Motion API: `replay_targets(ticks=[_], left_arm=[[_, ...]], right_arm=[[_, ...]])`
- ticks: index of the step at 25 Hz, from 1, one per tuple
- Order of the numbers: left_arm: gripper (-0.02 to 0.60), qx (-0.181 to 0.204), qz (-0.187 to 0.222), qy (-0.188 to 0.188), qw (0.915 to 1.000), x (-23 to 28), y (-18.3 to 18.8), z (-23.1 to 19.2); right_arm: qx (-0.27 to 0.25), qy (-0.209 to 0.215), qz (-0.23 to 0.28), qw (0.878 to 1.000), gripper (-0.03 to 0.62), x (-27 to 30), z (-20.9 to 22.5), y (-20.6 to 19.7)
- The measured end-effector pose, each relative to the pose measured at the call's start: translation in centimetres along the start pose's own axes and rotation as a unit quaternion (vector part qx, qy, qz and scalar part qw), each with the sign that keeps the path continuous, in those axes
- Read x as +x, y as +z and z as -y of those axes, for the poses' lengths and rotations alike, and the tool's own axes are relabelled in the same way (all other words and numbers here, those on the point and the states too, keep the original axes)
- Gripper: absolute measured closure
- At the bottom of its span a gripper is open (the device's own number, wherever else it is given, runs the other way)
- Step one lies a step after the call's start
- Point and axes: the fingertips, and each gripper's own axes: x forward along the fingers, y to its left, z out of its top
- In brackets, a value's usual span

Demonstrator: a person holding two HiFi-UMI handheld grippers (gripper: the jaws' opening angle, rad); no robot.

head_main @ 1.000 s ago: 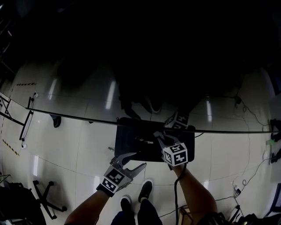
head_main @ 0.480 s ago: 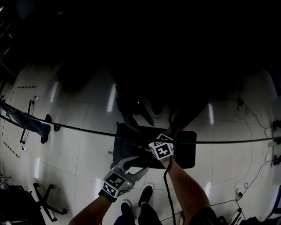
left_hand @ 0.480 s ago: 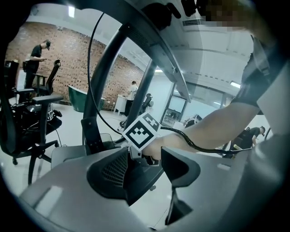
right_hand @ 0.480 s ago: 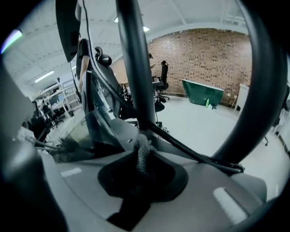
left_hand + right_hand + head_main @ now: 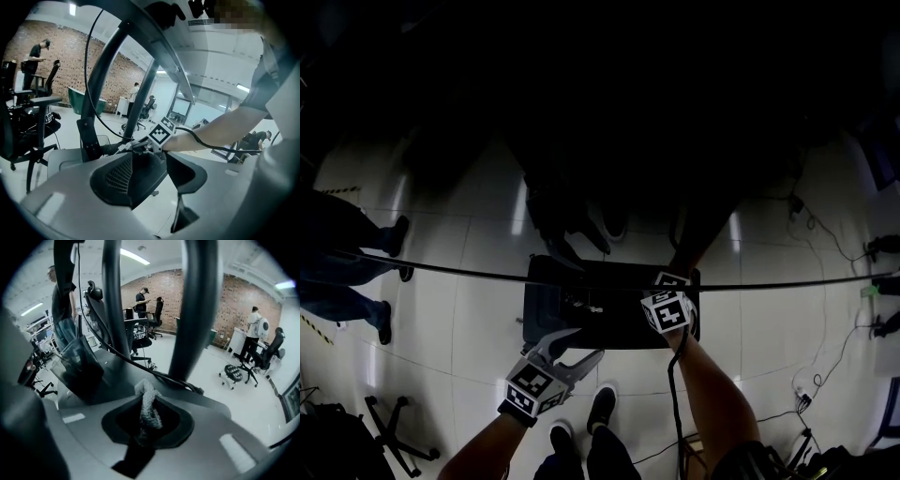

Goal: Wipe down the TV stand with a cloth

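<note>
Standing on a pale tiled floor [image 5: 478, 319], the TV stand [image 5: 581, 309] shows in the very dark head view as a black rectangular base just ahead of the person's shoes [image 5: 605, 408], with everything above it lost in shadow. The right hand-held gripper [image 5: 666, 298] hangs over the right part of that base, tilted steeply down. In its own view its jaws have just closed the last bit and are clenched on a pale, knobbly cloth [image 5: 144, 391], a bunched strip of which pokes out past the tips of the right hand-held gripper [image 5: 148, 405]. Beyond the cloth lie the grey base plate [image 5: 108, 376] and two dark uprights [image 5: 194, 310] of the stand; whether the cloth touches the plate cannot be told. The left hand-held gripper [image 5: 581, 345] is at the near left corner of the base, over bare floor. In its own view the left hand-held gripper [image 5: 161, 173] is released, its jaws well apart with only floor showing between them, and the right one's marker cube [image 5: 161, 133] sits ahead of it. A black cable [image 5: 675, 394] runs along the right forearm. A bystander's legs [image 5: 347, 272] stand at the left, and a chair base [image 5: 398, 431] lies near the lower left.
</note>
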Motion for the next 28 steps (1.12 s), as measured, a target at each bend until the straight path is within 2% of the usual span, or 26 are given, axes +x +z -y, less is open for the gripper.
replay_targets(ticks=[7,11,13,16,23,25,28], left_arm=[[0.333,0.0,-0.009,-0.007,0.9999,-0.4,-0.4,1.1],[0.334,0.004,-0.008,-0.003,1.0,-0.9,-0.7,1.1],[0.334,-0.001,-0.009,-0.004,1.0,-1.3,-0.9,1.3],[0.336,-0.013,-0.01,-0.002,0.9999,-2.3,-1.1,1.7],[0.336,-0.008,-0.011,0.008,0.9999,-4.2,-1.3,1.8],[0.336,-0.011,-0.012,0.011,0.9998,-4.6,-1.4,1.6],[0.336,-0.013,-0.014,0.013,0.9997,-4.7,-1.2,1.4]], right_arm=[[0.05,-0.057,-0.025,0.997,0.542,-3.3,7.6,-5.1],[0.072,-0.077,-0.023,0.994,0.542,-4.3,9.0,-5.6],[0.078,-0.052,0.006,0.996,0.542,-4.7,7.2,-4.0],[0.06,-0.001,0.034,0.998,0.542,-4.5,1.5,-1.6],[0.028,0.09,0.034,0.995,0.542,-1.3,-10.8,1.0],[0.012,0.105,0.023,0.994,0.542,-0.8,-12.8,1.0],[0.001,0.105,0.009,0.994,0.542,-0.7,-12.9,0.3]])
